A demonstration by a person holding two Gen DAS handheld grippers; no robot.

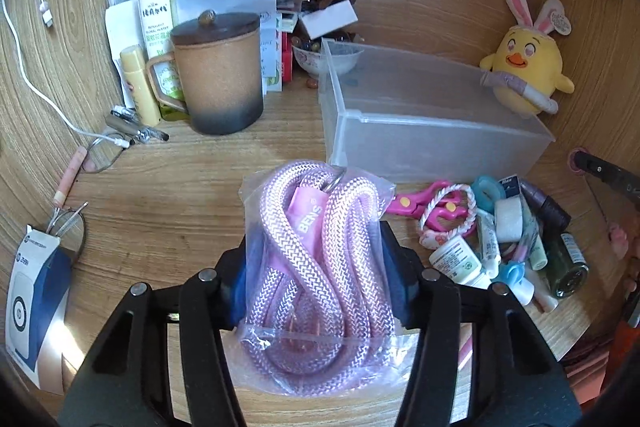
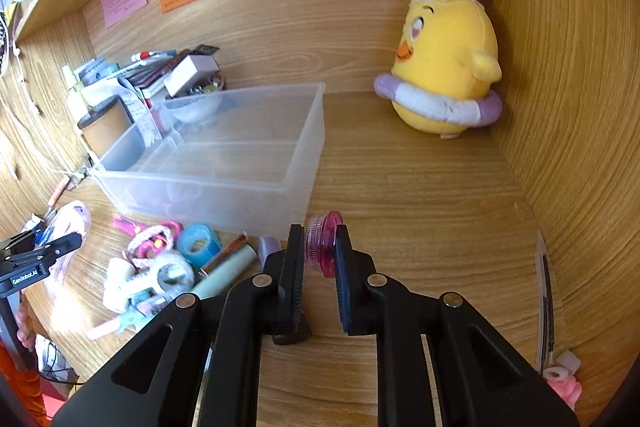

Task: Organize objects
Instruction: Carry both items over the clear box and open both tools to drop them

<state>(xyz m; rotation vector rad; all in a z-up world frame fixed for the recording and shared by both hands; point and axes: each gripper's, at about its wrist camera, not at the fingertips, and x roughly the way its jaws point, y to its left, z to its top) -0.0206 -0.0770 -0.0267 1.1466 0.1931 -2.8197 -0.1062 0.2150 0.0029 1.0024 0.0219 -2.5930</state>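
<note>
Bagged rope [image 1: 316, 267] sits pinched in your left claw [image 1: 314, 247], jar [image 2: 322, 247] in your right claw [image 2: 320, 251], both bound for the bin [image 2: 224, 147] ahead.

The bagged rope [image 1: 316, 267] hides the left tongs' [image 1: 316, 283] fingertips.
</note>
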